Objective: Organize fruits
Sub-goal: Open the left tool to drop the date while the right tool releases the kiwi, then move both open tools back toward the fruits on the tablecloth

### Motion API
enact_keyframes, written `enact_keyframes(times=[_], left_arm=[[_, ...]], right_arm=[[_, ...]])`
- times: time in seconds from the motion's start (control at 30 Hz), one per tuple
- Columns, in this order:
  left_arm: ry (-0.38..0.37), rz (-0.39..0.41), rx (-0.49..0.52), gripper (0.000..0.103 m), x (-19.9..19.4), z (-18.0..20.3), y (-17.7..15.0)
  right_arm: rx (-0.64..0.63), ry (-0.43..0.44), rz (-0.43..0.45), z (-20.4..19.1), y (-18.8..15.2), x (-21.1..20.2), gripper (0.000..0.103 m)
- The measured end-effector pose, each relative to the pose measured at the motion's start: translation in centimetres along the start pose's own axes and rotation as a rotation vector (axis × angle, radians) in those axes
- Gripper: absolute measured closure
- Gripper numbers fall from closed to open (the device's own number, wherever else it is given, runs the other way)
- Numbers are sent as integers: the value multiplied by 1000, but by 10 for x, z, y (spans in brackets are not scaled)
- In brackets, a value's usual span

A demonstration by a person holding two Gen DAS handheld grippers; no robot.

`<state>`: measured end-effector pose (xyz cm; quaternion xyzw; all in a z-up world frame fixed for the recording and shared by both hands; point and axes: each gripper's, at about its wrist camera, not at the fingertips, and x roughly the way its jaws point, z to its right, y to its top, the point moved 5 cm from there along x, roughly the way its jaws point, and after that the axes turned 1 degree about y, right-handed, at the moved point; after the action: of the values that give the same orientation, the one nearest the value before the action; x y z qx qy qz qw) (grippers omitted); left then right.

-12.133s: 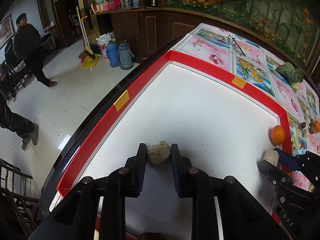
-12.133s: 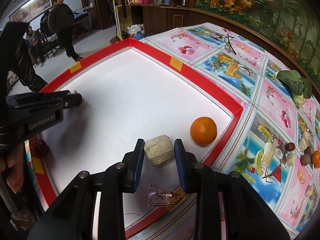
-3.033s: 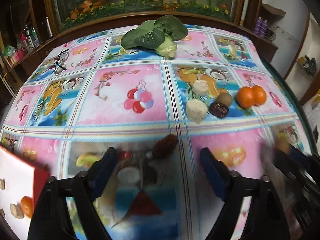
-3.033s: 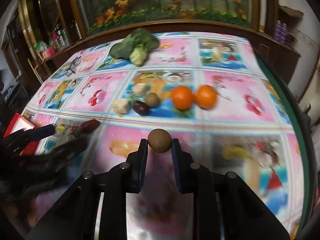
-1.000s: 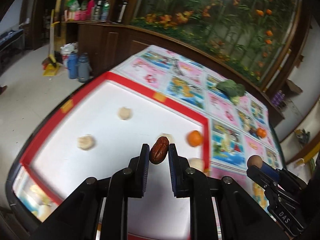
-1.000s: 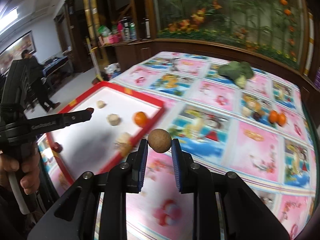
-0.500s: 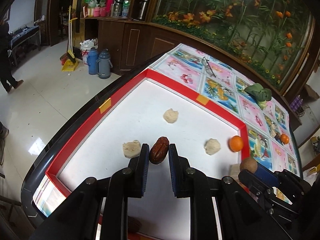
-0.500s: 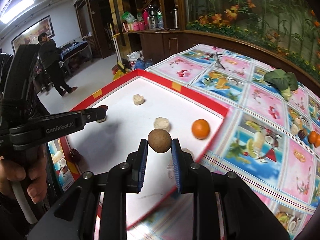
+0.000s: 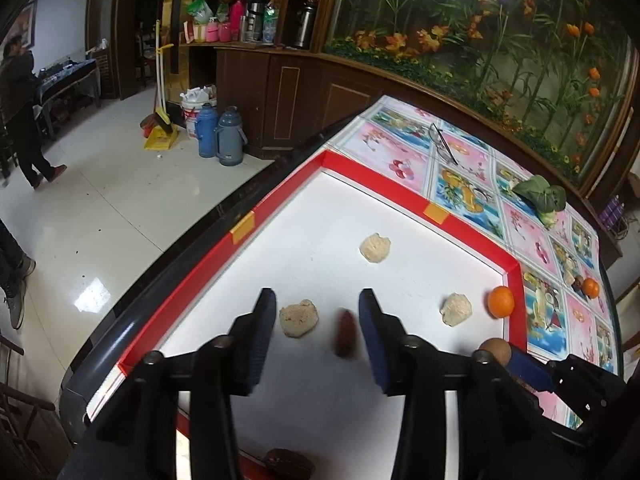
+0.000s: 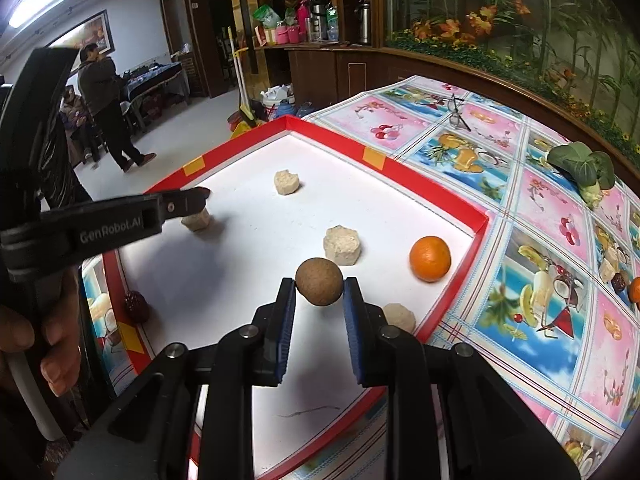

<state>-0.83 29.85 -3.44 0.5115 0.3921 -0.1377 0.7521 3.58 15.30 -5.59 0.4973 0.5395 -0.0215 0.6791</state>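
In the left wrist view my left gripper (image 9: pixel 316 301) hangs over the white tray (image 9: pixel 424 204) with its jaws opening. A dark red date (image 9: pixel 346 338), blurred, is loose between them and touches neither pad. A beige lump (image 9: pixel 299 317) lies by the left finger. In the right wrist view my right gripper (image 10: pixel 319 293) is shut on a round brown fruit (image 10: pixel 319 286) above the tray's near right part. An orange (image 10: pixel 430 258) and more beige lumps (image 10: pixel 342 245) lie in the tray. The left gripper (image 10: pixel 192 200) shows there side-on, above a lump (image 10: pixel 196 220).
Another date (image 10: pixel 136 306) rests on the tray's red rim (image 10: pixel 452 196). Leafy greens (image 10: pixel 580 168), glasses (image 10: pixel 456 114) and more fruit (image 9: pixel 590 287) lie on the patterned tablecloth to the right. A person (image 10: pixel 104 100) stands on the floor beyond the table.
The left jaws have opened and let go of the date, which is dropping toward the tray. The right gripper has moved in over the tray with the brown fruit still held.
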Motion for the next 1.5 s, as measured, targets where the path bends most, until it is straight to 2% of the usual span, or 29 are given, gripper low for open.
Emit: enact_keyframes(times=[0.13, 0.17, 0.2, 0.27, 0.37, 0.67, 0.87, 1.07, 1.2, 1.5], left_arm=[[8, -1, 4, 52, 0, -1, 1], [11, 0, 4, 46, 0, -1, 1], [13, 3, 4, 41, -1, -1, 2], [16, 8, 0, 36, -4, -1, 2], [8, 10, 5, 32, -7, 2, 3], [-49, 15, 51, 26, -18, 40, 2], [-128, -9, 143, 24, -22, 96, -12], [-225, -80, 259, 24, -10, 172, -36], [-284, -119, 341, 24, -4, 221, -52], [-299, -174, 476, 24, 26, 299, -77]], right_arm=[[-5, -2, -6, -1, -1, 2, 76], [-4, -5, -6, -1, -1, 2, 71], [-5, -7, -4, -1, -1, 2, 61], [-6, -10, 2, 0, -2, -1, 50], [-3, -28, 21, 4, -2, -9, 41], [48, -72, 76, 42, -12, -53, 28], [114, -119, 88, 82, -31, -78, 23], [208, -215, 63, 140, -72, -105, 23], [329, -270, 48, 190, -103, -122, 23], [508, -364, 11, 276, -143, -140, 23]])
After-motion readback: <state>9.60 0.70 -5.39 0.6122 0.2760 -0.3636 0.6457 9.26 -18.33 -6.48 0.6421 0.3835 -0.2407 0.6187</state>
